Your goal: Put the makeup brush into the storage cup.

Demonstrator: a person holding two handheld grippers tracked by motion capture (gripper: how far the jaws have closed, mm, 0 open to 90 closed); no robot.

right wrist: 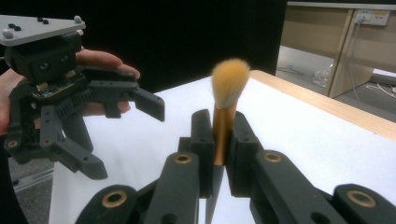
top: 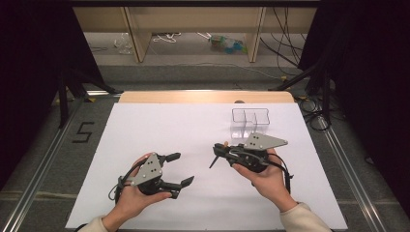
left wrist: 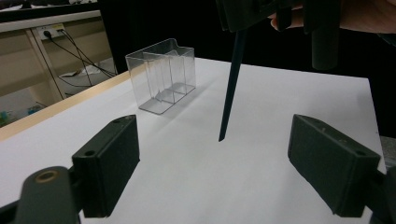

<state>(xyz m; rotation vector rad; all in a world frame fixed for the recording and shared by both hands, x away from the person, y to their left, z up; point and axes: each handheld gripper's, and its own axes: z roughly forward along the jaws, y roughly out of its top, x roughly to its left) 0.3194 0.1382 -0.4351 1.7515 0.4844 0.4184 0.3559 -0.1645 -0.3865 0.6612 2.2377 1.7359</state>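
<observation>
A makeup brush (right wrist: 229, 84) with orange-tipped bristles, a gold ferrule and a dark tapered handle (left wrist: 231, 93) stands clamped in my right gripper (right wrist: 219, 122), bristles up. In the high view the right gripper (top: 221, 149) hovers right of centre, the brush handle (top: 213, 163) slanting down toward the white sheet (top: 169, 125). My left gripper (top: 185, 168) is held at lower left, jaws wide apart and holding nothing. From the left gripper (left wrist: 222, 165) the handle tip hangs just above the sheet between and beyond the jaws.
A clear plastic box with divided compartments (top: 250, 121) stands on the sheet behind the right gripper, also seen as the clear box (left wrist: 163, 77). The wooden table edge (top: 203, 96) runs along the far side. Cables and shelving lie on the floor beyond.
</observation>
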